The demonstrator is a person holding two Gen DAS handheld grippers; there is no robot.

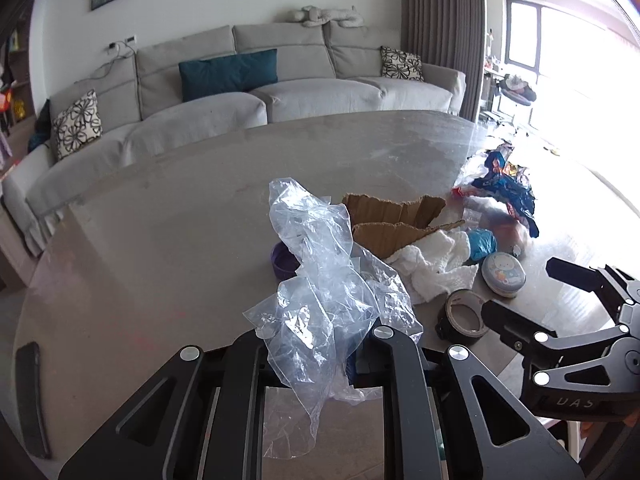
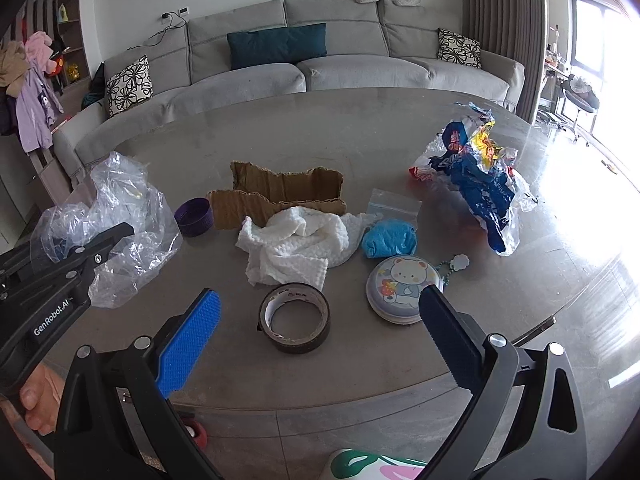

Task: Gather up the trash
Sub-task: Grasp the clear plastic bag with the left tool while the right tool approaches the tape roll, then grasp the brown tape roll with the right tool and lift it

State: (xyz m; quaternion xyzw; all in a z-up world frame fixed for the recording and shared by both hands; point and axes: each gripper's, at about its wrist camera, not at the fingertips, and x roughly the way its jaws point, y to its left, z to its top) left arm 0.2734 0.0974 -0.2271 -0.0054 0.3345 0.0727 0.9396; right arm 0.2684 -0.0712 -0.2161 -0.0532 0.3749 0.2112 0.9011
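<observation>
My left gripper point(image 1: 320, 344) is shut on a crumpled clear plastic bag point(image 1: 320, 280), held just above the round grey table point(image 1: 160, 240); the bag also shows in the right wrist view point(image 2: 120, 216). My right gripper point(image 2: 320, 320) is open and empty, hovering over a roll of brown tape point(image 2: 295, 322) near the table's front edge. On the table lie torn cardboard point(image 2: 280, 196), a white cloth point(image 2: 296, 246), a blue crumpled wad point(image 2: 389, 238), a small zip bag point(image 2: 394, 204) and blue-and-yellow snack wrappers point(image 2: 480, 176).
A round tin with a bear picture point(image 2: 402, 290) sits right of the tape. A purple bowl point(image 2: 194, 216) stands left of the cardboard. A dark phone point(image 1: 32, 396) lies at the table's left edge. A grey sofa point(image 2: 304, 64) stands behind the table.
</observation>
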